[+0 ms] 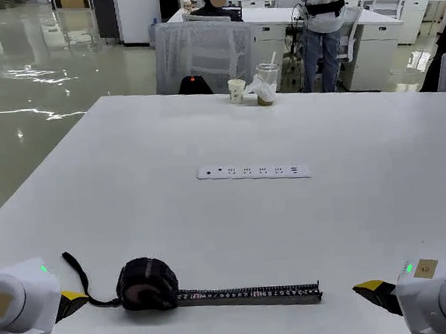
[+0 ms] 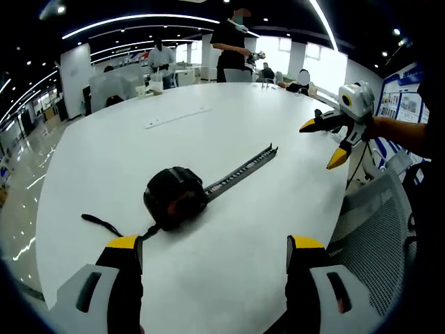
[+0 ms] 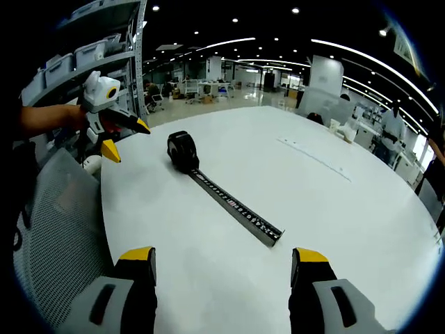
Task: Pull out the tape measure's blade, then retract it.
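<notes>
Lying by white table's (image 1: 211,227) lower-frame edge: black round tape measure (image 1: 147,284), blade (image 1: 248,294) extended right | bare tabletop above | left gripper (image 2: 215,245), right gripper (image 3: 222,255): jaws spread wide, empty

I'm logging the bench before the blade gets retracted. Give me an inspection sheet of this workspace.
surface: white table, mostly bare.
job's things: tape measure lying near the front edge, blade drawn out flat toward the right gripper, strap trailing the other way.
clutter: power strip mid-table; paper cup and clear cup at the far edge.
grippers: left gripper and right gripper both open, holding nothing, one off each end of the tape.
cables: nothing seen on the table.
surroundings: mesh chair, desks, a standing person, glossy floor.
</notes>
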Available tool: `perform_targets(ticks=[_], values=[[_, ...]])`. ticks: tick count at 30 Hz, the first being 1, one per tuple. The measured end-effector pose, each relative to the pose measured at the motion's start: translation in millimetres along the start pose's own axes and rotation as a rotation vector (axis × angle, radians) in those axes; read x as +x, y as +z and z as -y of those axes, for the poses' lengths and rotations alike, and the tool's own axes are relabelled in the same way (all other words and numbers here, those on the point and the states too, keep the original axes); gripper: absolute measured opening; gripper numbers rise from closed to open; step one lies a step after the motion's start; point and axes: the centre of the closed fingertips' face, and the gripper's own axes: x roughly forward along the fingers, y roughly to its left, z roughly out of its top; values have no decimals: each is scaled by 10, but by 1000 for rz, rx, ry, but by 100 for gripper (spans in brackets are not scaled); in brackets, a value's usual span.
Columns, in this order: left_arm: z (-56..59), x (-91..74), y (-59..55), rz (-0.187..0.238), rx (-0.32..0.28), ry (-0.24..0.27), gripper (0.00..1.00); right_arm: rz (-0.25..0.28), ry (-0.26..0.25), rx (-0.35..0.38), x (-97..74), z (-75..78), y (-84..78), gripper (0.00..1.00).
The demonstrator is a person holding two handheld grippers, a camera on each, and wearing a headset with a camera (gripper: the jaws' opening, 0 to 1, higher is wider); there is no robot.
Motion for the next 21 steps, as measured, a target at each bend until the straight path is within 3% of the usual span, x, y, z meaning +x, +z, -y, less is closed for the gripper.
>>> perform_targets(ticks=[5, 21], values=[[23, -43, 38, 31, -25, 31, 83, 8, -25, 25, -23, -42, 30, 83], [277, -125, 53, 99, -121, 82, 88, 62, -93, 153, -103, -248, 88, 90]])
